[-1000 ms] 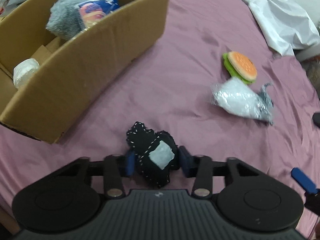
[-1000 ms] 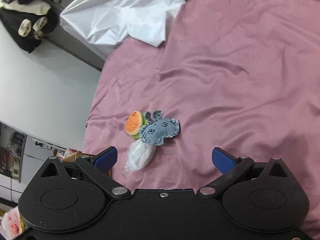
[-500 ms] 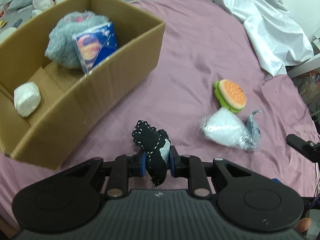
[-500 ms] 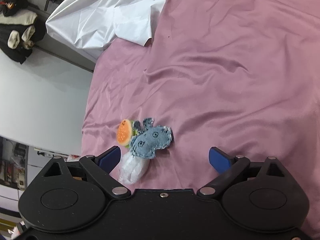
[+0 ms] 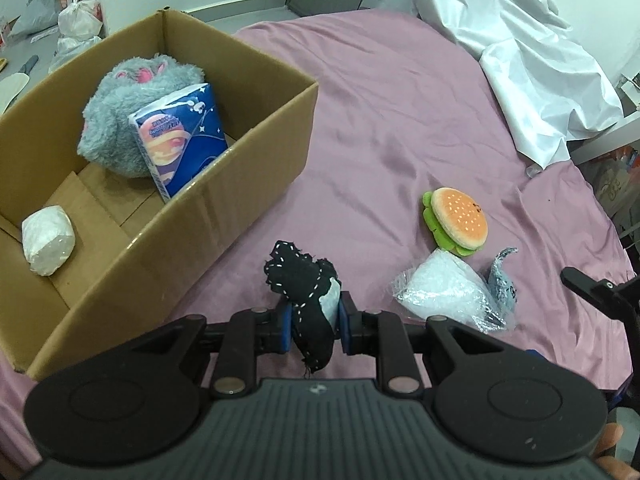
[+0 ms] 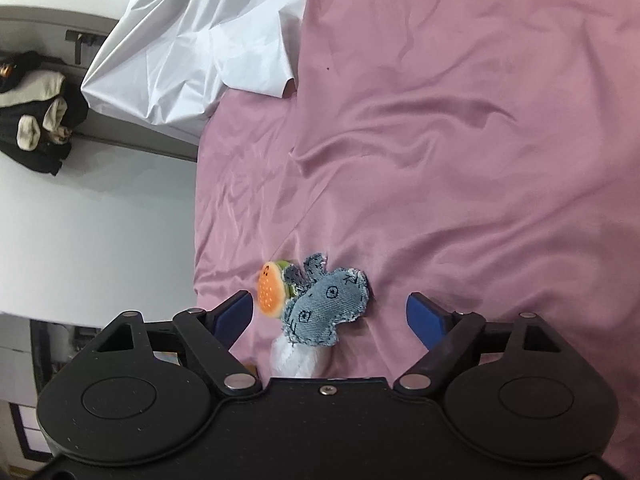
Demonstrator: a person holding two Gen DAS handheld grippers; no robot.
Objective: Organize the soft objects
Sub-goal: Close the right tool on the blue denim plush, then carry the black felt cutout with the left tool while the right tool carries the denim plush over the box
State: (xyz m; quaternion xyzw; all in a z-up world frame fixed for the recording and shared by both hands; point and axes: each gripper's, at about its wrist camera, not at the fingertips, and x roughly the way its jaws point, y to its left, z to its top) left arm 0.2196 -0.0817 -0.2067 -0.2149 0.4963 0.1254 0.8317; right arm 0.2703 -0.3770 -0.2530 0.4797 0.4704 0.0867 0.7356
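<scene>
My left gripper (image 5: 313, 322) is shut on a black fabric toy with white stitching (image 5: 306, 296) and holds it above the purple sheet, right of the cardboard box (image 5: 240, 168). The box holds a grey plush (image 5: 128, 120), a blue tissue pack (image 5: 180, 136) and a white wrapped bundle (image 5: 48, 246). A burger plush (image 5: 458, 220), a clear bag of white stuffing (image 5: 440, 294) and a denim toy (image 5: 502, 284) lie on the sheet to the right. My right gripper (image 6: 330, 314) is open above the denim toy (image 6: 326, 306), with the burger plush (image 6: 270, 288) beside it.
A crumpled white sheet (image 5: 520, 48) lies at the far right of the bed and shows in the right wrist view (image 6: 200, 40). The bed edge (image 6: 196, 240) drops off left of the toys. Bags (image 5: 76, 24) sit on the floor beyond the box.
My left gripper closed on the black toy and lifted it up, so the box interior shows more. My right gripper moved closer to the denim toy, still open.
</scene>
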